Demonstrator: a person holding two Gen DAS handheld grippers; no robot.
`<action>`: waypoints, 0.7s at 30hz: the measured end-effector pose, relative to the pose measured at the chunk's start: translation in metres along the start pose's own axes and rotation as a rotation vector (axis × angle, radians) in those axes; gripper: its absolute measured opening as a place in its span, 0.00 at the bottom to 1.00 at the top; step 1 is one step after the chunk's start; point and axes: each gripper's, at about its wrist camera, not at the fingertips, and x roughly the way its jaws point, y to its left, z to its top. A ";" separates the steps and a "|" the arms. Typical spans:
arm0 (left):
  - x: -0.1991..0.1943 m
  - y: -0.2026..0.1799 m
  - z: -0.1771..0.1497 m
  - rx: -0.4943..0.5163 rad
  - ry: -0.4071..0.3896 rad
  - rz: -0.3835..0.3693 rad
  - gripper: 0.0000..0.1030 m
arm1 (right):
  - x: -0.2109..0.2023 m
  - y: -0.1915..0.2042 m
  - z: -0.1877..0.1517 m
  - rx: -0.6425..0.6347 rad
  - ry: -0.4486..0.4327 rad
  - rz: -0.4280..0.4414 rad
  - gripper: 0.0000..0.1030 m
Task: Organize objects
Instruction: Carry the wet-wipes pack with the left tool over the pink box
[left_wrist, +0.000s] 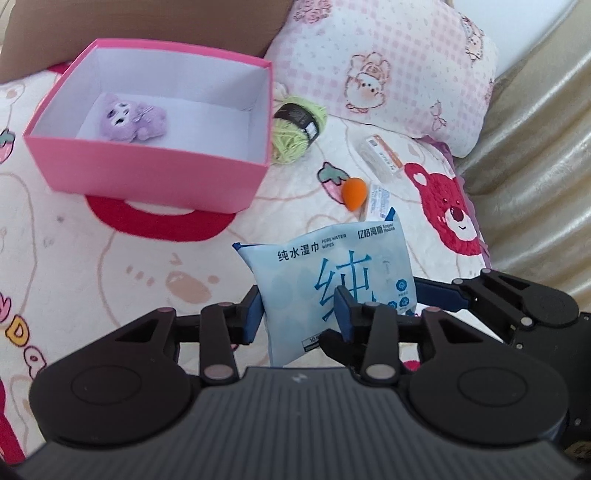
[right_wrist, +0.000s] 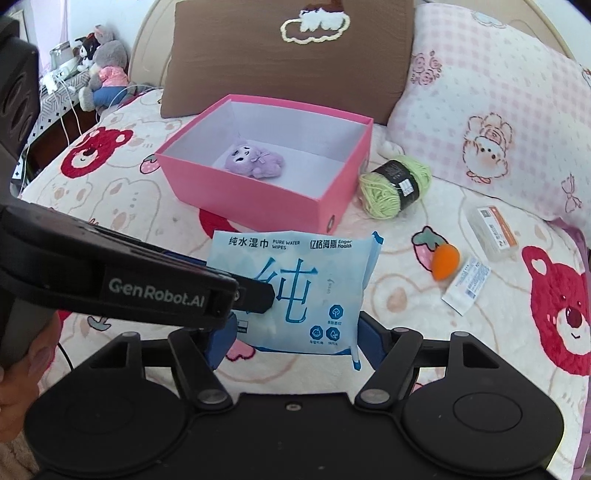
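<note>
A light blue pack of wet wipes (left_wrist: 328, 280) stands upright between the fingers of my left gripper (left_wrist: 299, 314), which is shut on it just above the bed. The pack (right_wrist: 295, 291) also sits between the spread fingers of my right gripper (right_wrist: 295, 341), which is open around its lower edge. The left gripper (right_wrist: 255, 295) reaches in from the left in the right wrist view. A pink open box (left_wrist: 155, 173) (right_wrist: 266, 199) with a purple plush toy (left_wrist: 131, 116) (right_wrist: 255, 160) inside lies beyond.
Right of the box lie a green yarn ball (right_wrist: 397, 182) (left_wrist: 297, 129), an orange carrot toy (right_wrist: 445, 262) (left_wrist: 354, 192), a white sachet (right_wrist: 467, 282) and a small clear case (right_wrist: 495, 232). A brown pillow (right_wrist: 288, 62) and a pink checked pillow (right_wrist: 498, 110) are behind.
</note>
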 end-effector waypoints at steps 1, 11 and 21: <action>-0.001 0.004 0.001 -0.005 0.001 -0.002 0.37 | 0.001 0.003 0.001 -0.005 0.003 -0.001 0.72; -0.013 0.025 0.018 0.066 -0.019 0.025 0.39 | 0.010 0.030 0.024 -0.044 -0.001 -0.005 0.72; -0.034 0.060 0.032 0.046 -0.048 0.026 0.39 | 0.021 0.052 0.054 -0.062 -0.027 0.023 0.72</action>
